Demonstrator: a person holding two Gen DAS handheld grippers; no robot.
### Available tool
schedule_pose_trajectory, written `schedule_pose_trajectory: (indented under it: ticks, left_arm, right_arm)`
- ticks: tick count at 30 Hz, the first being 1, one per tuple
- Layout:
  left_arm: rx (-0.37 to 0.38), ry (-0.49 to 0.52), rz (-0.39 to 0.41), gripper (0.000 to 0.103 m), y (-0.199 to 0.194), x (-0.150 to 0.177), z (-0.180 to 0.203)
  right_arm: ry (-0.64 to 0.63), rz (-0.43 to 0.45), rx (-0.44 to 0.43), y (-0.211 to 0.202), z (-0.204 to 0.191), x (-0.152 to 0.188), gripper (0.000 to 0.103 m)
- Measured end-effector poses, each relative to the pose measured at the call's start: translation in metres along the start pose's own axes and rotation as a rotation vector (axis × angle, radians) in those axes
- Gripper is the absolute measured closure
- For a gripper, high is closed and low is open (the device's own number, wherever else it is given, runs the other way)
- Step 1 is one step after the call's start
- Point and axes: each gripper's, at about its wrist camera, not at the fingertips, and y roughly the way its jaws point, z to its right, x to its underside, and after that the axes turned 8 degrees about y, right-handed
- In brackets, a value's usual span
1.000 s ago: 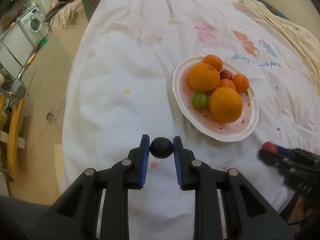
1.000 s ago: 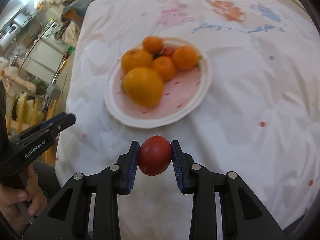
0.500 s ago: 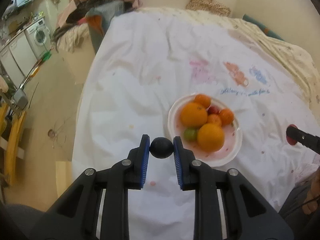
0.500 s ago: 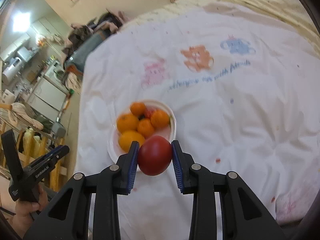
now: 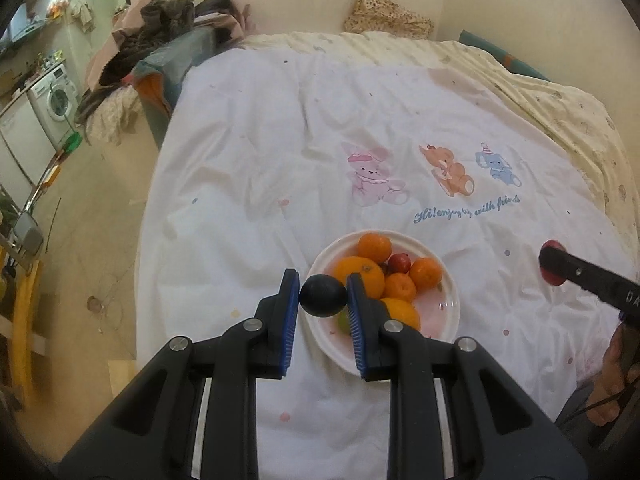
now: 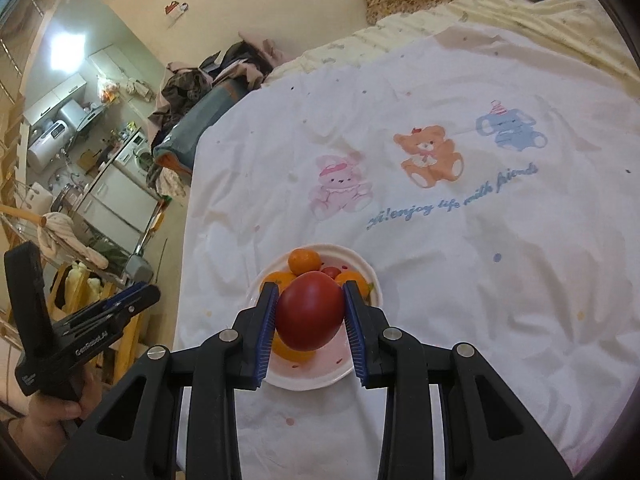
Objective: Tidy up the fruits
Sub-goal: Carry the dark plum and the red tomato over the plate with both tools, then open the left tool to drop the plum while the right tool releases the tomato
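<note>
White bedsheet (image 5: 248, 184) with printed cartoon animals and blue script is spread over the bed, and a cream patterned blanket (image 5: 560, 100) is seen beyond it. At the left side a white washing machine (image 5: 56, 98) and a heap of clothes (image 5: 160, 20) are visible.

On the sheet a round white plate with pink spots (image 5: 444, 312) is placed. Several oranges and smaller mandarins are piled on it, among them a large orange (image 5: 360, 276), together with a small red fruit (image 5: 400, 263); a small green fruit (image 5: 343, 322) is partly hidden behind a finger.

The left gripper (image 5: 323, 296) is held above the near left rim of the plate. Its blue-padded fingers (image 5: 290, 312) are clamped on a small dark, almost black round fruit (image 5: 323, 295), which is lifted clear of the sheet.

The right gripper (image 6: 310, 312) is held over the plate (image 6: 372, 280) in its own view. Its fingers (image 6: 267, 328) are closed on a large red tomato-like fruit (image 6: 310, 316), which covers most of the plate's content. In the left wrist view this gripper (image 5: 552, 266) is seen at the right edge, apart from the plate, with the red fruit at its tip. In the right wrist view the left gripper is seen at the left edge, held by a hand (image 6: 52, 428).
</note>
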Motion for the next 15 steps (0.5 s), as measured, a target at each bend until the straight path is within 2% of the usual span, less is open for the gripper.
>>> schedule_pose_trajectory:
  ticks: [7, 11, 15]
  left_arm:
    - [0.044, 0.009, -0.055, 0.082, 0.034, -0.006, 0.007]
    - [0.105, -0.012, -0.115, 0.082, 0.061, -0.002, 0.012]
    - [0.132, -0.006, -0.164, 0.082, 0.085, 0.005, 0.016]
  right_arm:
    - [0.007, -0.099, 0.001, 0.04, 0.004, -0.01, 0.069]
    - [0.043, -0.16, -0.003, 0.064, 0.013, -0.014, 0.068]
    - [0.082, -0.211, -0.004, 0.083, 0.023, -0.015, 0.068]
